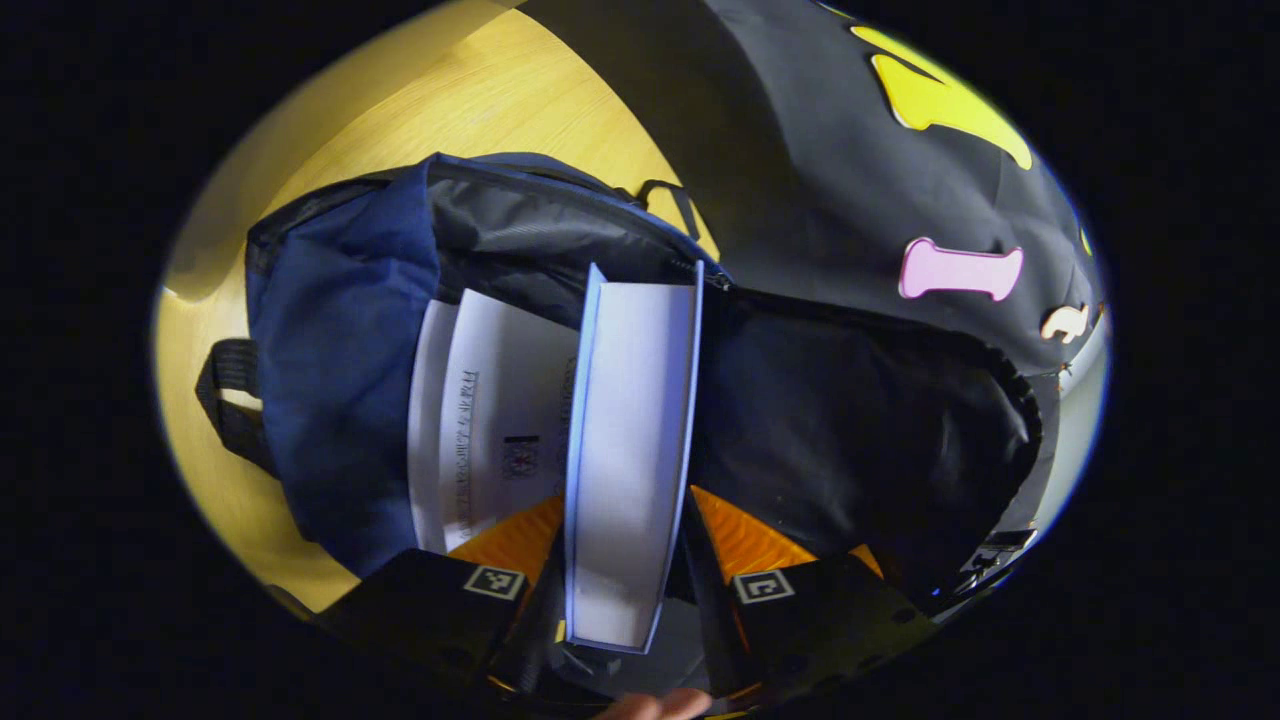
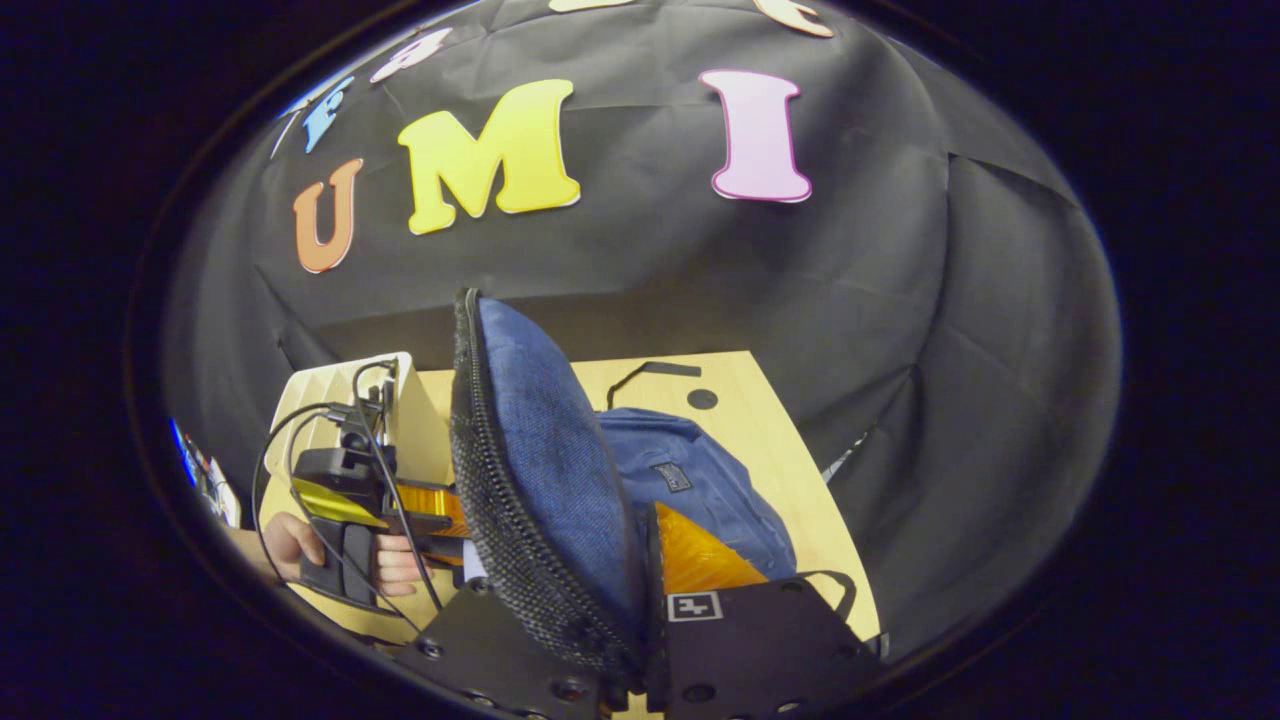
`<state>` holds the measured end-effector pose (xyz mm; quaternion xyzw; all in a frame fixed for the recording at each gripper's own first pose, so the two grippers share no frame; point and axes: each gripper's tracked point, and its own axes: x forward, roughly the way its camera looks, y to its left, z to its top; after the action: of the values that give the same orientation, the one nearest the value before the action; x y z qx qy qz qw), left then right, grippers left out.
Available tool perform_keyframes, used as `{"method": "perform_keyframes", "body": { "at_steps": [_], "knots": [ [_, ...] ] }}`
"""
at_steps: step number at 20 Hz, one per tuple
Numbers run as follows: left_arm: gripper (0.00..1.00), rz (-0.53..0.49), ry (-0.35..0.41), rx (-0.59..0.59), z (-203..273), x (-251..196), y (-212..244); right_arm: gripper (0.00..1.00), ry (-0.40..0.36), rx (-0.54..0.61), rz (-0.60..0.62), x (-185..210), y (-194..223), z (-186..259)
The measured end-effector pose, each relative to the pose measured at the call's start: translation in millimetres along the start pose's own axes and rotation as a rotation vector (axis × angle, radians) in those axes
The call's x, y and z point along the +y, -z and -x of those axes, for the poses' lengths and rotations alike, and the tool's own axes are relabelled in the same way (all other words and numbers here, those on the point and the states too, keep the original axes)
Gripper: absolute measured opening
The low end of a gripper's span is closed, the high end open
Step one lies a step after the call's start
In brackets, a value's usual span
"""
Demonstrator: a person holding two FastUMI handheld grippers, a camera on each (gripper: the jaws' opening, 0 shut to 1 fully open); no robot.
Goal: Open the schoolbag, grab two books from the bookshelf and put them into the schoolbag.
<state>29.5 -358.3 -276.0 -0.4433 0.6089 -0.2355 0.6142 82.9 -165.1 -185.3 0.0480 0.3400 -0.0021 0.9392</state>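
While the right tongs [image 2: 640,640] pinch the schoolbag's flap [image 2: 540,480] and hold it up, we see the left tongs [image 1: 625,585] clamped on the second book [image 1: 630,450], its long axis pointing straight ahead into the schoolbag [image 1: 340,380] mouth on the surface [image 1: 520,110]. First book [image 1: 490,410] lies inside, just left. We'd judge the left tongs push forward next.

One book [image 1: 630,450] stands beside another book [image 1: 490,420] inside the schoolbag [image 1: 340,370].

Bookshelf [image 2: 330,400] mostly behind left tool [image 2: 440,525]
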Motion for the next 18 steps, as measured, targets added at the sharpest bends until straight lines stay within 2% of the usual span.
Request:
{"method": "perform_keyframes", "body": {
  "at_steps": [3,4,5,6,7,8,12,15,18],
  "knots": [
    [0.79,-0.049,-0.108,0.033,8,7,2,0.04,-0.003,0.002,0.004,1,0,-1],
    [0.8,-0.069,-0.14,0.037,14,10,1,0.04,-0.002,0.001,0.009,2,1,-1],
    [0.91,-0.09,-0.175,0.04,18,14,1,0.05,-0.004,0.001,0.013,3,1,-2],
    [0.84,-0.108,-0.217,0.047,23,19,1,0.05,-0.006,0.001,0.015,4,0,-2],
    [0.92,-0.13,-0.265,0.058,31,25,2,0.04,-0.006,0.0,0.019,6,0,-3],
    [0.96,-0.153,-0.301,0.064,39,28,1,0.04,-0.001,-0.002,0.032,7,0,-3],
    [0.97,-0.285,-0.407,0.024,73,21,-6,0.05,-0.012,-0.006,0.062,21,2,-5],
    [0.98,-0.374,-0.435,-0.017,100,11,-4,0.04,-0.02,-0.003,0.069,31,6,-7],
    [0.97,-0.397,-0.424,-0.047,125,6,2,0.05,-0.02,0.001,0.087,42,15,-11]
  ]
}}
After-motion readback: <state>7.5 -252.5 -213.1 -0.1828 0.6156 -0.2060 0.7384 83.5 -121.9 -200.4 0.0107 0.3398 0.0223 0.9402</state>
